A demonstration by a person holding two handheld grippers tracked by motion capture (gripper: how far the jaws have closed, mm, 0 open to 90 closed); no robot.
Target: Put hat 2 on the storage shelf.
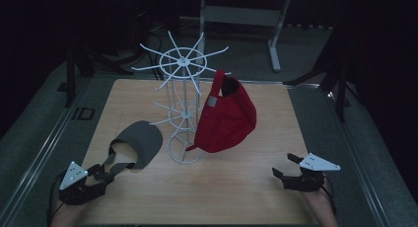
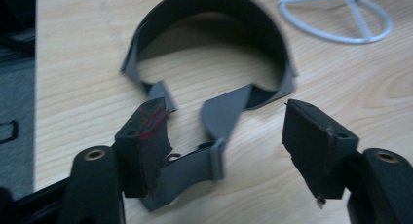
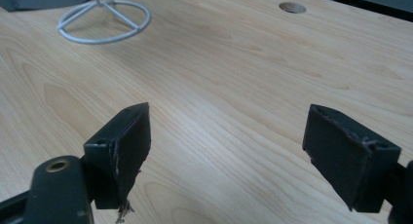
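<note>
A grey visor cap (image 1: pixel 139 142) lies flat on the wooden table (image 1: pixel 256 187), left of a white wire rack (image 1: pixel 183 103). Its brim (image 2: pixel 219 19) and loose strap (image 2: pixel 195 165) show in the left gripper view. My left gripper (image 1: pixel 101 172) is open, jaws spread on either side of the strap's end, and the strap lies against the left pad (image 2: pixel 146 136). A red cap (image 1: pixel 226 117) hangs from a prong of the rack. My right gripper (image 1: pixel 287 167) stands open over bare wood at the table's front right, nothing between its jaws.
The rack's ring base (image 3: pixel 104 20) rests on the table mid-left. A round hole (image 3: pixel 292 8) is cut into the tabletop farther off. Dark floor, black stand legs (image 1: pixel 340 89) and a grey frame (image 1: pixel 273 29) surround the table.
</note>
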